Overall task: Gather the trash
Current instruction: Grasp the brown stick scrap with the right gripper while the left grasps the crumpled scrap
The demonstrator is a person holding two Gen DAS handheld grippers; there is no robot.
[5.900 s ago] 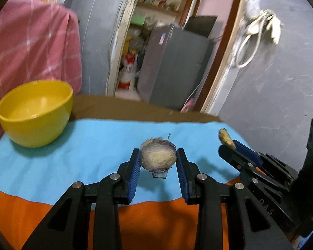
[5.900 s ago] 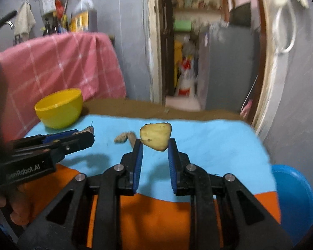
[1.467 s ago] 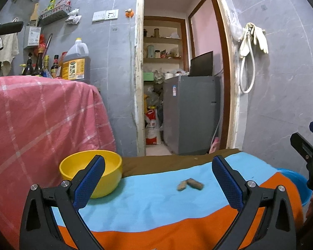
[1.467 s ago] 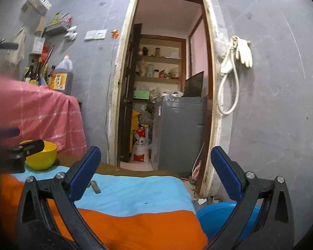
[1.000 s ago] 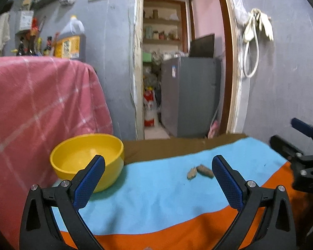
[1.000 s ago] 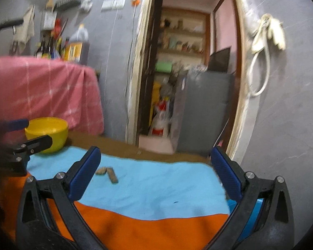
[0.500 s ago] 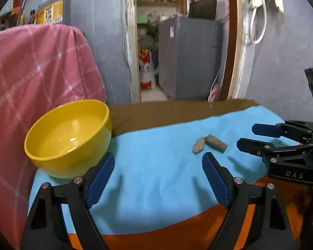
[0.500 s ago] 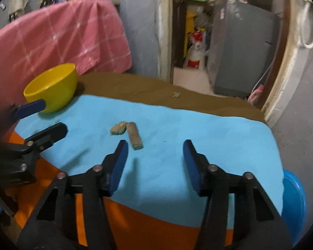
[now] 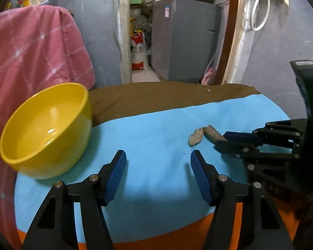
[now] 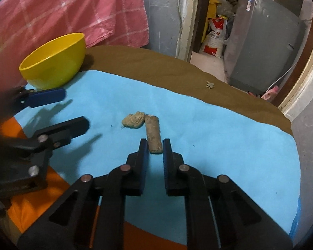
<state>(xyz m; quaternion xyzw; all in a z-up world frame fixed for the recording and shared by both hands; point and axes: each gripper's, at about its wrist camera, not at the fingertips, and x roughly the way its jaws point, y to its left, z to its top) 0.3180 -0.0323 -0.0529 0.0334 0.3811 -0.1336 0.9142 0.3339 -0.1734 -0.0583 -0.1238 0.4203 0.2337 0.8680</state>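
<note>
Our right tool [image 10: 152, 146] sits low over the blue cloth [image 10: 219, 129] on the tabletop, its jaws narrowed to a small gap with the near end of a brown stick-shaped scrap [image 10: 153, 133] lying between the tips. We cannot tell whether the pads actually touch it; the scrap lies flat on the cloth. Just to its left, touching or almost touching its far end, lies a crumpled tan scrap [image 10: 133, 120]. A tiny bit of debris [image 10: 210, 85] rests farther back on the brown cloth [image 10: 156, 62].

Our left tool [image 9: 158, 166] hangs with its jaws spread wide and nothing between them, over bare blue cloth [image 9: 152, 129]. From its camera, both scraps sit ahead and to the right, the tan one [image 9: 196, 137] beside the stick-shaped one [image 9: 213, 134], with the right tool [image 9: 225, 140] reaching in from the right edge to the stick's end.

A yellow bowl [image 9: 46, 125] stands to the left, at the edge of the blue cloth, with nothing visible inside. Behind it hangs a pink checked cloth [image 9: 31, 48], and a grey fridge [image 9: 183, 37] shows through the doorway
</note>
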